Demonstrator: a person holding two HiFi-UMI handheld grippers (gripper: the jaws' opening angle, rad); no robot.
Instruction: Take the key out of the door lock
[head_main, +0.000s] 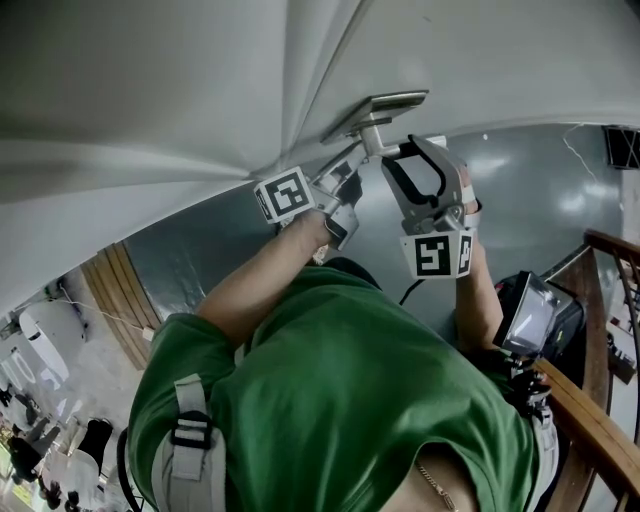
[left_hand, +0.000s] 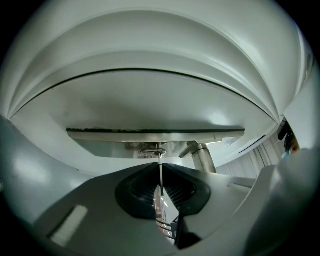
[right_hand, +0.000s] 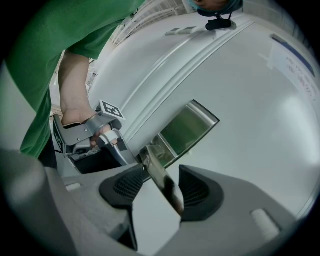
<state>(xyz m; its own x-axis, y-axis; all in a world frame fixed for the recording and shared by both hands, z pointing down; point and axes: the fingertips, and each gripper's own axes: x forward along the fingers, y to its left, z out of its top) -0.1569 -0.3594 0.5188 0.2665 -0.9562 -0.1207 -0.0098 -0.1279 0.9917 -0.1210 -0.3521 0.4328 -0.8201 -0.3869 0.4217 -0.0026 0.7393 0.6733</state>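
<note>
A steel lock plate (head_main: 385, 103) sits on the pale door, with a lever door handle (head_main: 388, 150) standing out from it. In the left gripper view the thin key (left_hand: 160, 172) sticks out of the round keyhole (left_hand: 152, 149) under the plate (left_hand: 155, 136), edge on. My left gripper (left_hand: 161, 192) is shut on the key, its dark pads pressed to both sides. In the right gripper view the handle (right_hand: 162, 181) runs slantwise between my right gripper (right_hand: 161, 189) jaws and touches both pads. The left gripper (right_hand: 112, 142) shows there beside the plate (right_hand: 187, 129).
The pale door (head_main: 200, 90) fills the upper part of the head view. A wooden railing (head_main: 600, 420) runs along the right, with a dark bag and a shiny case (head_main: 535, 315) beside it. A lower floor (head_main: 40, 440) lies at the bottom left.
</note>
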